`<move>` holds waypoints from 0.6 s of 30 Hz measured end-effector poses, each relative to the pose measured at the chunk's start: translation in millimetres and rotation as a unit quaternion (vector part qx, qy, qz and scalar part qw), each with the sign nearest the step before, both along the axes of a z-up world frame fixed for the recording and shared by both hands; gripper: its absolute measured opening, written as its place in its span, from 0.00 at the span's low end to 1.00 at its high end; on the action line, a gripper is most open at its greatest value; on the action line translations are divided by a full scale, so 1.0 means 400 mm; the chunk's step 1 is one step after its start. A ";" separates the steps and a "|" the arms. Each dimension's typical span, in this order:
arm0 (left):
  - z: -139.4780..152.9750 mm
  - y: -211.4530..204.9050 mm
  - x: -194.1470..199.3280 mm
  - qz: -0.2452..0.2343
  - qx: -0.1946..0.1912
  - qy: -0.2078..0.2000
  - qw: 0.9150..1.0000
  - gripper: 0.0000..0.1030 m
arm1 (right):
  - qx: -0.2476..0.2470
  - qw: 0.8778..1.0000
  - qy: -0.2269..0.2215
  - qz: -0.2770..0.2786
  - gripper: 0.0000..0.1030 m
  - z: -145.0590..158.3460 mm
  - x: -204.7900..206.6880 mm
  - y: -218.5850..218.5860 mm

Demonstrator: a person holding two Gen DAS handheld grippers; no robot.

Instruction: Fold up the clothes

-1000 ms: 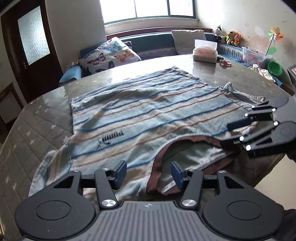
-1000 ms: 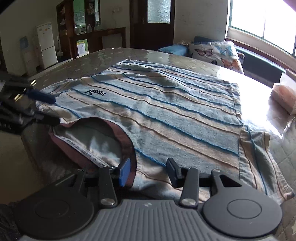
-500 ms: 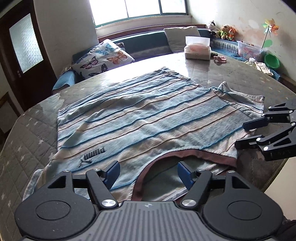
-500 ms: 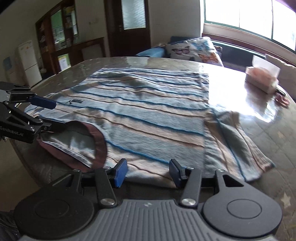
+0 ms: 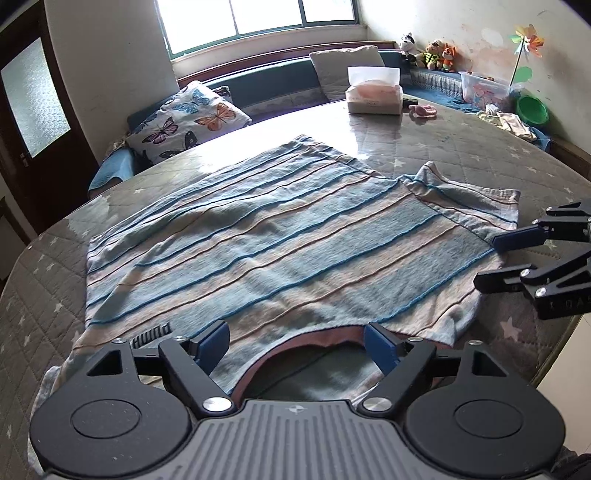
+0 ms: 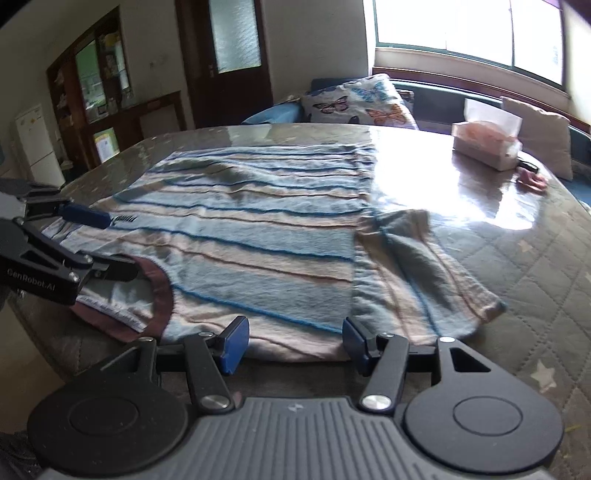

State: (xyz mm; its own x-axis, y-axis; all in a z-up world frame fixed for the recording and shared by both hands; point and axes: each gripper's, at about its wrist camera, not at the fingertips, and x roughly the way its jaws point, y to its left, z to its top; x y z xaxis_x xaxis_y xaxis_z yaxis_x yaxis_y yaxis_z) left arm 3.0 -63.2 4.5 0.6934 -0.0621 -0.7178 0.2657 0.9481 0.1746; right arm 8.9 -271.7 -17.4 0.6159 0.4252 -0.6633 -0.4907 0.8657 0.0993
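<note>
Left wrist view: striped shirt [image 5: 258, 251] flat at the table's near edge, my left gripper [image 5: 295, 341] and right gripper [image 6: 293, 339] spread; pinch shoulder seams squarely before folding.

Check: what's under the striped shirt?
The striped shirt lies flat on the quilted table. Inside the collar only its back layer shows; anything beneath is covered.

Bright window [image 5: 258, 14], dark door [image 6: 232, 55]
</note>
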 end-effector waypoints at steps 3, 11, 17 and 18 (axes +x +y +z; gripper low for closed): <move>-0.003 -0.021 0.012 -0.006 0.001 0.000 1.000 0.84 | 0.003 1.000 -0.004 -0.022 0.60 0.001 0.008 -0.028; -0.020 -0.087 0.045 -0.028 0.001 0.004 1.000 0.86 | -0.004 0.996 -0.011 -0.090 0.60 -0.002 0.031 -0.114; -0.033 -0.134 0.065 -0.044 0.003 0.008 0.999 0.86 | -0.013 0.992 -0.020 -0.125 0.60 -0.001 0.059 -0.145; -0.036 -0.142 0.067 -0.046 0.005 0.009 0.999 0.86 | -0.018 0.991 -0.022 -0.131 0.60 -0.001 0.067 -0.147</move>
State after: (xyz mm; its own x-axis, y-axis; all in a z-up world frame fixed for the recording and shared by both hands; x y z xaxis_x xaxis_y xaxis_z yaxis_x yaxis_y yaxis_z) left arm 29.7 -119.8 -9.7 0.6716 -0.1183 -0.7314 0.3553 0.9177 0.1779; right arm 35.9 -330.6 -18.0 0.7300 0.2242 -0.6457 -0.2523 0.9663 0.0504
